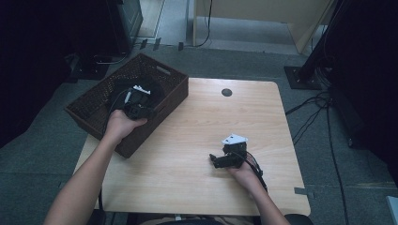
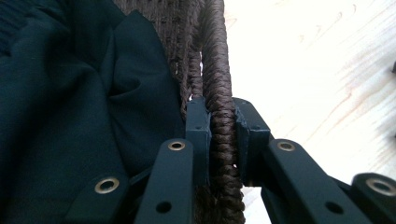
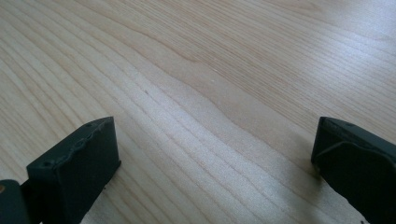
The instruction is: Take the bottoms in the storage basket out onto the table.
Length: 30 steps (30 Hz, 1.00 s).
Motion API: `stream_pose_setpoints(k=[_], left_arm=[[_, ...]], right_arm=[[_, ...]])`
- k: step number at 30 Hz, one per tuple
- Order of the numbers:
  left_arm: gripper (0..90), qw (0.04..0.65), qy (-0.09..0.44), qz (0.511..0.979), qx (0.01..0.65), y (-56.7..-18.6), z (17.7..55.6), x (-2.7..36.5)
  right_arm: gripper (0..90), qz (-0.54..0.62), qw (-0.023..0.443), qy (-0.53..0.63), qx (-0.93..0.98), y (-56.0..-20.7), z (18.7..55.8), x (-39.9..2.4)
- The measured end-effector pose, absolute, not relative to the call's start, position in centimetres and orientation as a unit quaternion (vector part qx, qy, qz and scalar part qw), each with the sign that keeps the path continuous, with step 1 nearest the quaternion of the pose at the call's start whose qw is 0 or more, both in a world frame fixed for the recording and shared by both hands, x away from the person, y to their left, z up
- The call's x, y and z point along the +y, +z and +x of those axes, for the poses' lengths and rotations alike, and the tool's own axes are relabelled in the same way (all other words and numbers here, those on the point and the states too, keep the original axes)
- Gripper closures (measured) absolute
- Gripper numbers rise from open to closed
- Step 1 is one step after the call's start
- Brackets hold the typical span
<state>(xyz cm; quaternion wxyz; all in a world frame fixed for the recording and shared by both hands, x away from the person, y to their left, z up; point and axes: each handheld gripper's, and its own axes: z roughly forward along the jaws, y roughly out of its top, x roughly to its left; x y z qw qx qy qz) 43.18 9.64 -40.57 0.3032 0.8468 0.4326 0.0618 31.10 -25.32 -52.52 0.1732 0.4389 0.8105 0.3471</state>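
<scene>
Jaws of the left gripper [image 2: 223,140] clamp one basket [image 1: 101,101] rim; right gripper [image 3: 212,163] jaws stand apart.

Dark cloth [image 2: 70,116] in basket [image 2: 219,70] cut off.

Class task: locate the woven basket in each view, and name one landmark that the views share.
High view: the woven basket sits at the table's left edge, under the left gripper.
Left gripper view: its braided rim runs up the centre, clamped between the jaws.
Right gripper view: no basket here.
Shared landmark: the pale wooden table.
</scene>
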Motion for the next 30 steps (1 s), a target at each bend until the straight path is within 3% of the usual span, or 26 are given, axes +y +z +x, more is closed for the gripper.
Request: stream_pose_setpoints(k=[5, 6, 7, 11, 16, 22, 30], left_arm=[[76.7, 0.31, 0.046, 0.845, 0.433, -40.5, 42.7, 9.8], [60.8, 0.323, 0.037, 0.842, 0.43, -40.3, 42.7, 10.1], [60.8, 0.333, 0.047, 0.838, 0.429, -39.9, 42.7, 10.4], [38.3, 0.381, 0.127, 0.8, 0.445, -37.3, 43.5, 13.7], [33.5, 0.354, 0.162, 0.791, 0.472, -37.6, 45.0, 15.7], [25.1, 0.288, 0.138, 0.804, 0.501, -40.9, 46.9, 16.0], [18.8, 0.269, 0.117, 0.787, 0.543, -43.9, 48.7, 16.0]], right_arm=[[0.4, 0.439, 0.173, 0.347, 0.81, -52.5, 31.1, -25.3], [0.4, 0.439, 0.173, 0.347, 0.811, -52.5, 31.1, -25.3], [0.4, 0.439, 0.173, 0.347, 0.811, -52.5, 31.1, -25.3], [0.4, 0.439, 0.173, 0.347, 0.811, -52.5, 31.1, -25.3], [0.4, 0.439, 0.173, 0.346, 0.811, -52.5, 31.1, -25.3], [0.4, 0.439, 0.173, 0.346, 0.811, -52.5, 31.1, -25.3], [0.4, 0.438, 0.173, 0.347, 0.811, -52.5, 31.1, -25.3]])
